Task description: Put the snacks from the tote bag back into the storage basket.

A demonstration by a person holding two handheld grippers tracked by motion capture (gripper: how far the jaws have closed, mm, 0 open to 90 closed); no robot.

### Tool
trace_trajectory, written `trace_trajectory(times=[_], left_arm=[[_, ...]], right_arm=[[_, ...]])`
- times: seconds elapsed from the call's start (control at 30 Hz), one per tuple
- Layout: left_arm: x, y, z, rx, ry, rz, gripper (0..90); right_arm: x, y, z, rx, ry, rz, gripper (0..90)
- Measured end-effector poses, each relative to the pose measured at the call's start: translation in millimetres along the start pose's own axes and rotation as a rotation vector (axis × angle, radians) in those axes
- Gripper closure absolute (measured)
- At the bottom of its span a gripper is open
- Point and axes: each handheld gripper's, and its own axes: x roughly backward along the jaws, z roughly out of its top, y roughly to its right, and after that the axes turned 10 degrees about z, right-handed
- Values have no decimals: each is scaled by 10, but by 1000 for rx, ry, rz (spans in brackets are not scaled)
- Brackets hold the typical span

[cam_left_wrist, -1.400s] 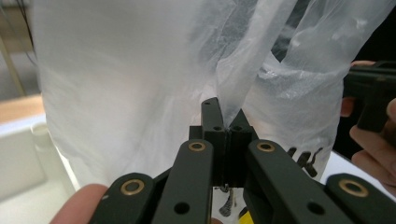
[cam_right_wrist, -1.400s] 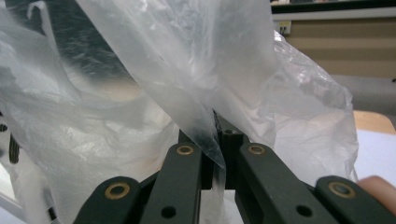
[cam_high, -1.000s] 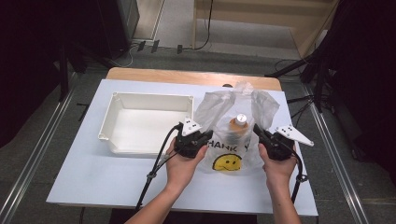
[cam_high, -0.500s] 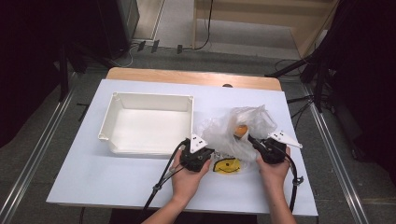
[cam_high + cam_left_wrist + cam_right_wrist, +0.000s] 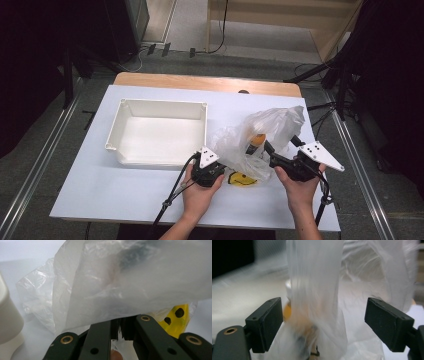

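Observation:
A clear plastic bag [image 5: 272, 127] with a yellow smiley print [image 5: 242, 179] lies slumped on the white table, right of centre. Inside it shows a bottle with an orange band [image 5: 257, 140]. My left gripper [image 5: 221, 167] is shut on the bag's left edge; in the left gripper view the film [image 5: 125, 285] is pinched between the closed jaws [image 5: 122, 326]. My right gripper [image 5: 282, 146] has just been opening. Its jaws [image 5: 323, 322] stand wide, a fold of the bag [image 5: 317, 290] hangs between them, and neither pad [image 5: 265, 322] touches it.
A white, empty rectangular tray [image 5: 120, 132] stands on the left half of the table, close to my left gripper. The table's wooden far edge [image 5: 205, 82] lies beyond it. Cables trail from both grippers toward the near edge.
The bag has come down from upright and slumped onto the table. The right jaws have opened and let go of it. Both hands have sunk toward the near side.

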Motion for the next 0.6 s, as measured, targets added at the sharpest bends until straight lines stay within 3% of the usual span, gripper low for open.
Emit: trace_trajectory(times=[0.03, 0.23, 0.3, 0.43, 0.53, 0.57, 0.6], left_arm=[[1, 9, -2, -9, 3, 8, 880], [0, -11, -5, 0, 2, 8, 900], [1, -14, -4, -2, 3, 8, 900], [4, -4, -7, -7, 4, 6, 900], [3, 2, -9, -12, 6, 7, 900], [3, 1, -9, -13, 6, 6, 900], [3, 1, -9, -13, 6, 6, 900]], right_arm=[[46, -59, 127, 8, 22, -1, 152], [116, -90, 443, 13, 82, -21, 152], [61, -48, 524, 12, 77, -43, 152], [-65, 6, 623, 5, 51, -42, 161], [-258, 88, 645, 22, 19, -29, 568], [-323, 131, 619, 9, -1, -17, 639], [-323, 131, 619, 9, -1, -17, 639]])
